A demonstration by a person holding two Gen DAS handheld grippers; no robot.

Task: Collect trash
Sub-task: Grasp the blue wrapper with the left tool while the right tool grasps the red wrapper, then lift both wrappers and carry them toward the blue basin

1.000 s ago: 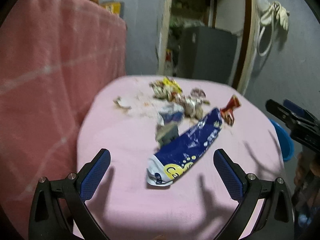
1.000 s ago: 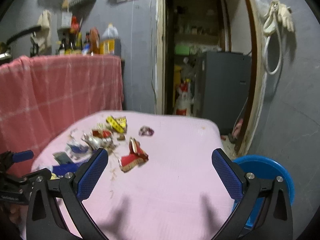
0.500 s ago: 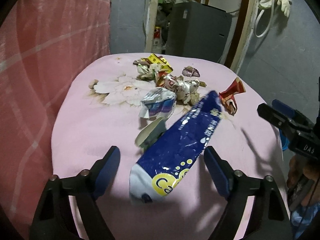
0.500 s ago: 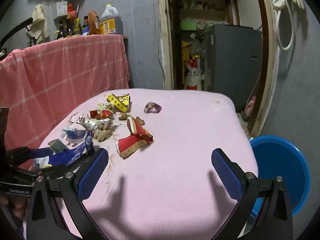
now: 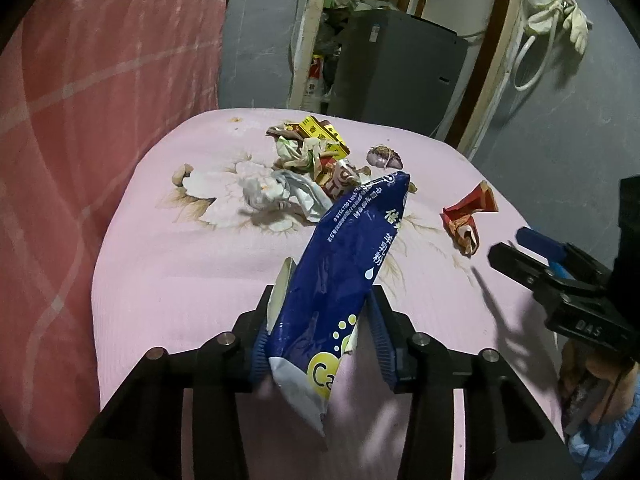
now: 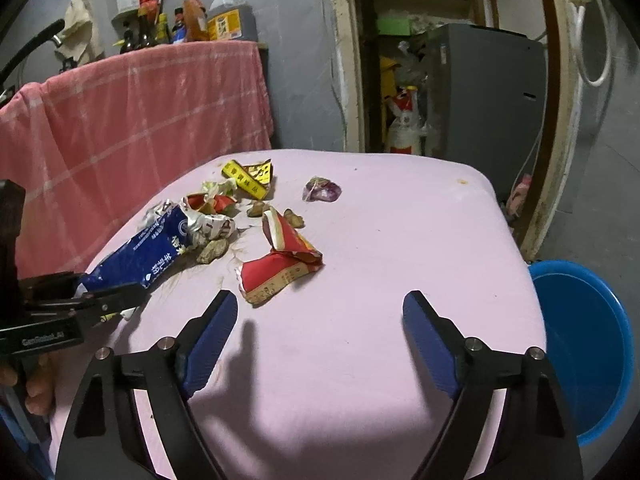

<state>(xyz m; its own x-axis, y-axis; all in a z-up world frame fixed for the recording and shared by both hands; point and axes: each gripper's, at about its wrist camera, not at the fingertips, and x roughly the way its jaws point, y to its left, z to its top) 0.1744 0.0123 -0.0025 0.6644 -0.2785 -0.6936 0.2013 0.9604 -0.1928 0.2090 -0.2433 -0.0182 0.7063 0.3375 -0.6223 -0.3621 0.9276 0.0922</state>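
Observation:
My left gripper [image 5: 320,320] is shut on the near end of a long blue plastic bag [image 5: 344,264], together with a flat grey-green scrap [image 5: 282,284] against its left finger. The bag also shows in the right wrist view [image 6: 148,252], raised at its near end. My right gripper [image 6: 320,320] is open and empty above the pink table [image 6: 400,240], just short of a crumpled red wrapper [image 6: 280,268]. A heap of wrappers [image 5: 316,160], with a yellow one [image 6: 250,176] and a purple one [image 6: 322,190], lies further back.
A blue basin [image 6: 584,340] stands on the floor to the right of the table. A pink checked cloth [image 5: 100,100] hangs on the left. A doorway with a grey cabinet [image 6: 480,92] is behind the table.
My left gripper moved forward and shut on the blue bag's near end, lifting it. My right gripper moved closer to the red wrapper and stayed open.

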